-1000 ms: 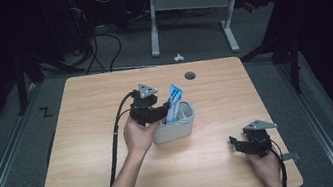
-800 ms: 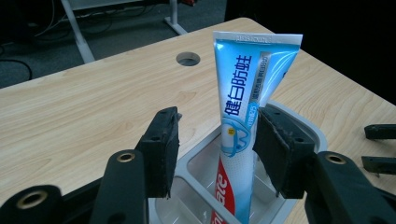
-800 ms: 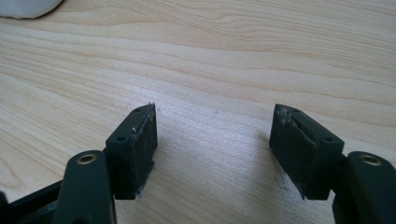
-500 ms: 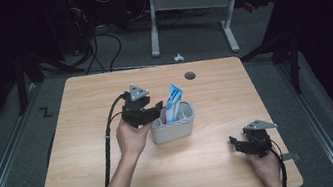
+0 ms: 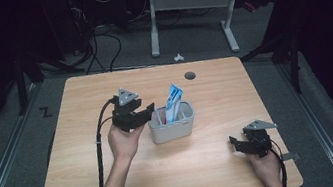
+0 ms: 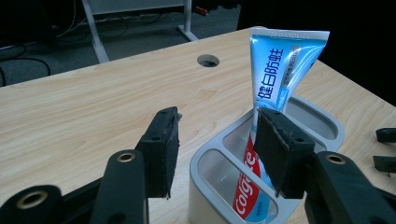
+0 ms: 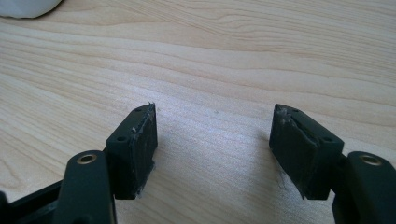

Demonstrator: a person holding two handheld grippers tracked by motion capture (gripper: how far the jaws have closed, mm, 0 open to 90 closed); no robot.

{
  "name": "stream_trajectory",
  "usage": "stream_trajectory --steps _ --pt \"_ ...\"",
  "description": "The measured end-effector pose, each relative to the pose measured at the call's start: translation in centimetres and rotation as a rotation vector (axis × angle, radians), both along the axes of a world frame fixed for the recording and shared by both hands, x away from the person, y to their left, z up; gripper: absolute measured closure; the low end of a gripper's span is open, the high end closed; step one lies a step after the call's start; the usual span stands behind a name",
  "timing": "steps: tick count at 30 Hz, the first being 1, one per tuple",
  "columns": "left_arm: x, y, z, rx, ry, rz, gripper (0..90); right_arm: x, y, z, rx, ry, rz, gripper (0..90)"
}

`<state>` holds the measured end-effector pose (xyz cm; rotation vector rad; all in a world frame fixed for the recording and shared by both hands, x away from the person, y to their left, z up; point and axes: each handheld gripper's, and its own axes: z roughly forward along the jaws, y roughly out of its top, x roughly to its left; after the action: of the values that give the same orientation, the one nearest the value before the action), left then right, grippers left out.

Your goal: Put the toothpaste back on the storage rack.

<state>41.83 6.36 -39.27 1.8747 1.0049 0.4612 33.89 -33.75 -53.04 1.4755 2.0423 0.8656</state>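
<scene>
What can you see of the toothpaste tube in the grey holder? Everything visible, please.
The toothpaste tube is a soft plastic-looking tube, light blue and white up top with Chinese lettering, red lower down with white Colgate lettering. It stands in a compartment of the grey holder, flat crimped end up, leaning slightly, its lower part hidden by the holder walls. The left claw is open beside it; whether a pad touches it is unclear.

1. High view: fixed above the person's side, facing forward and down over the whole desk (image 5: 93, 186).
2. Left gripper view: close, low over the desk, facing the holder (image 6: 322, 122); the high view shares it.
3. Right gripper view: very close to the desk, facing down.
</scene>
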Motion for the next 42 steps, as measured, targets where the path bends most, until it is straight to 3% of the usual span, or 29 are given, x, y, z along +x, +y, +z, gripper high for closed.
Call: stream_trajectory --steps 10,42 --pt "-0.4 1.1 0.1 -0.012 -0.013 0.022 50.1 0.0 0.0 0.0 0.0 0.0 0.0 32.7" --pt "-2.6 5.4 -1.8 -0.02 0.002 0.091 50.2 0.0 0.0 0.0 0.0 0.0 -0.001 32.7"
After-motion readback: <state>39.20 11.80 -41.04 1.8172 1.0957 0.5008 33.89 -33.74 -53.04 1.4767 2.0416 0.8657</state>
